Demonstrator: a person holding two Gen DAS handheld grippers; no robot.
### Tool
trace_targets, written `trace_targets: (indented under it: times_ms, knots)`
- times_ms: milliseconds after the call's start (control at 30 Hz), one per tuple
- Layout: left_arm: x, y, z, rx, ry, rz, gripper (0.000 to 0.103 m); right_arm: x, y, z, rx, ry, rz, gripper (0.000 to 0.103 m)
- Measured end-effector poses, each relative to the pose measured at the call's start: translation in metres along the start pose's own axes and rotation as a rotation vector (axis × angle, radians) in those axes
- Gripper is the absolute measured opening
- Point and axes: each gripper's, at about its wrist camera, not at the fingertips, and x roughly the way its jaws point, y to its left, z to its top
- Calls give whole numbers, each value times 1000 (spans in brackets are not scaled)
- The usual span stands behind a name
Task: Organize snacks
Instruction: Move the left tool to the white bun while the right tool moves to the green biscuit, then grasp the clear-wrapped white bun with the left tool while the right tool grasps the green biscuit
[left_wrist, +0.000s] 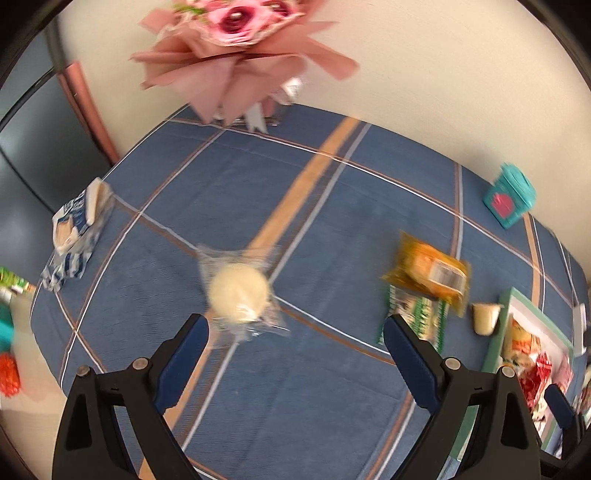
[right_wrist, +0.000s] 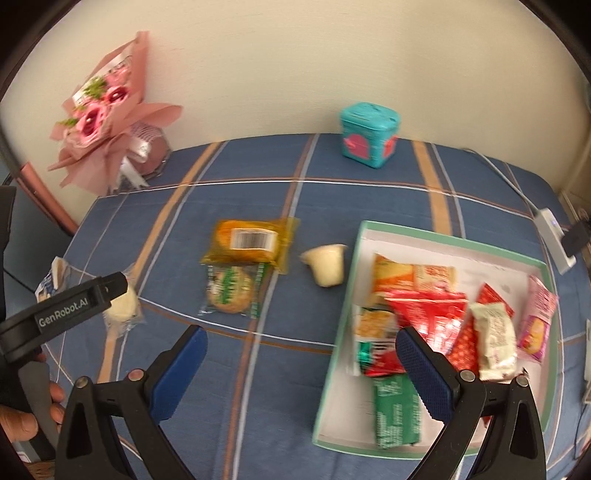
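A round pale bun in clear wrap (left_wrist: 239, 295) lies on the blue plaid cloth, just beyond my open, empty left gripper (left_wrist: 295, 332). It also shows in the right wrist view (right_wrist: 122, 306), partly behind the left gripper's arm. An orange snack pack (right_wrist: 251, 243), a green-striped cookie pack (right_wrist: 231, 290) and a pale jelly cup (right_wrist: 327, 264) lie mid-table. A green-rimmed white box (right_wrist: 354, 258) holds several snack packs. My right gripper (right_wrist: 301, 354) is open and empty, with its right finger over the box.
A pink flower bouquet (right_wrist: 107, 110) leans on the back wall. A teal tin (right_wrist: 369, 134) stands at the back. A blue-white packet (left_wrist: 77, 229) lies at the left table edge. A white power strip (right_wrist: 554, 236) with a cable lies at the right edge.
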Motion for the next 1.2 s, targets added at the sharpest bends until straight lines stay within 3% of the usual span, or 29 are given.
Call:
trace_targets:
  times_ms: [433, 1000, 1200]
  knots:
    - [37, 60, 24, -167, 54, -11, 96, 42, 53, 14, -61, 25, 62, 103]
    - [95, 61, 30, -214, 150, -2, 95, 116, 68, 16, -63, 104, 51, 101]
    - [103, 63, 28, -220, 171, 7, 81, 124, 72, 16, -76, 99, 45, 92]
